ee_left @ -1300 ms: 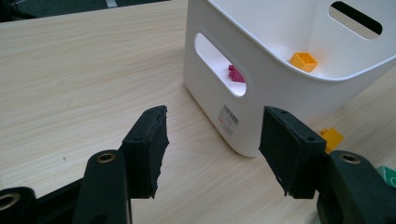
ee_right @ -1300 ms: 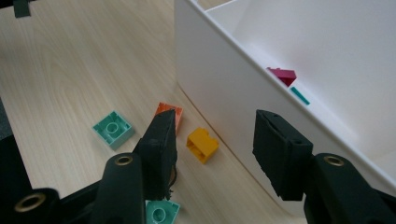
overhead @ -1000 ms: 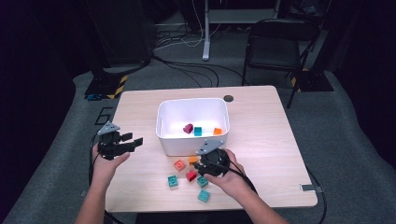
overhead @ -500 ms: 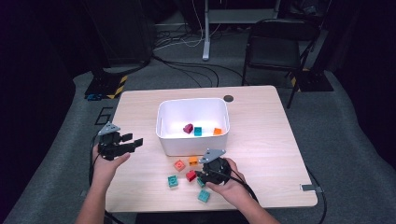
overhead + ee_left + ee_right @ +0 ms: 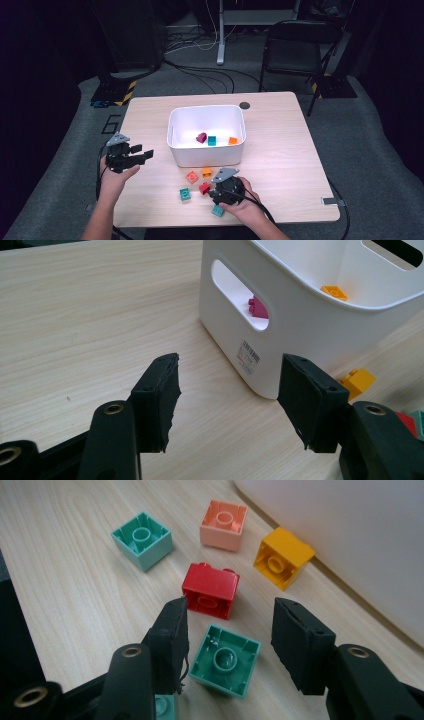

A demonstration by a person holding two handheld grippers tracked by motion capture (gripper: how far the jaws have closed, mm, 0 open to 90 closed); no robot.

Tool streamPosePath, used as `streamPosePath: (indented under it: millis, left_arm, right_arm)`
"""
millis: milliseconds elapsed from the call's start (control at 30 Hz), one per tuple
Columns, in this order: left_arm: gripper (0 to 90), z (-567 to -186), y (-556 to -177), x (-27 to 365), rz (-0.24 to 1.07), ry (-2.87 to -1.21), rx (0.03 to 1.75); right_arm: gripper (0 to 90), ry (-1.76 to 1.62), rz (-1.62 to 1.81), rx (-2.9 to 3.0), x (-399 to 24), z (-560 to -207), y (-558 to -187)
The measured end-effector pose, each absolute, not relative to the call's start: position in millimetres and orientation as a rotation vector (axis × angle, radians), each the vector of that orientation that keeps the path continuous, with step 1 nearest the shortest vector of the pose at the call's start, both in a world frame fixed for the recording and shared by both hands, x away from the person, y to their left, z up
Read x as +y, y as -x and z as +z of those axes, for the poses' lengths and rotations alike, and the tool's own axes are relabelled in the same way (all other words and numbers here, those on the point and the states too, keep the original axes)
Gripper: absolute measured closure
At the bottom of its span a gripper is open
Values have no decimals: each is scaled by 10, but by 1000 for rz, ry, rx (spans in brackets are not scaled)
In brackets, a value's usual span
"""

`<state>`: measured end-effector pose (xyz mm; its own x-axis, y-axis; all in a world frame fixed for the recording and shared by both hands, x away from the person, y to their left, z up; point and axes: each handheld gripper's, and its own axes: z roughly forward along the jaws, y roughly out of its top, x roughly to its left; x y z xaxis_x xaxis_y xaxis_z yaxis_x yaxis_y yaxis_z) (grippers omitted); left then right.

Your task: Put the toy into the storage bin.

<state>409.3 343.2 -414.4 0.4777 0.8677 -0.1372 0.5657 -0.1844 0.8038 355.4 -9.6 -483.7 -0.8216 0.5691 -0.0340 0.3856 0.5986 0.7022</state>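
Green brick point(image 5: 226, 661) upside down on table, between right gripper's point(image 5: 227, 630) parted jaws

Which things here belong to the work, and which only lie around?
Belong: green plastic brick between the open right gripper jaws; red, yellow, pink and teal bricks; white plastic bin.
Lying about: black folding chair; floor cables.
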Motion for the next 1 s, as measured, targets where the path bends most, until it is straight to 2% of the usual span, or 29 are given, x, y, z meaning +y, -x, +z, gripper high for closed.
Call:
streamPosePath:
  millis: [367, 567, 1000]
  left_arm:
    - [413, -4147, -4089, 3458, 450, -1870, 1202]
    - [413, -4154, -4088, 3443, 456, -1867, 1203]
    - [413, -4147, -4088, 3455, 452, -1869, 1203]
  right_arm:
    - [473, -831, 983, 2602, -130, -5012, -3581]
    - [566, -848, 972, 2615, -170, -5055, -3585]
    - [578, -820, 969, 2624, -158, -5023, -3578]
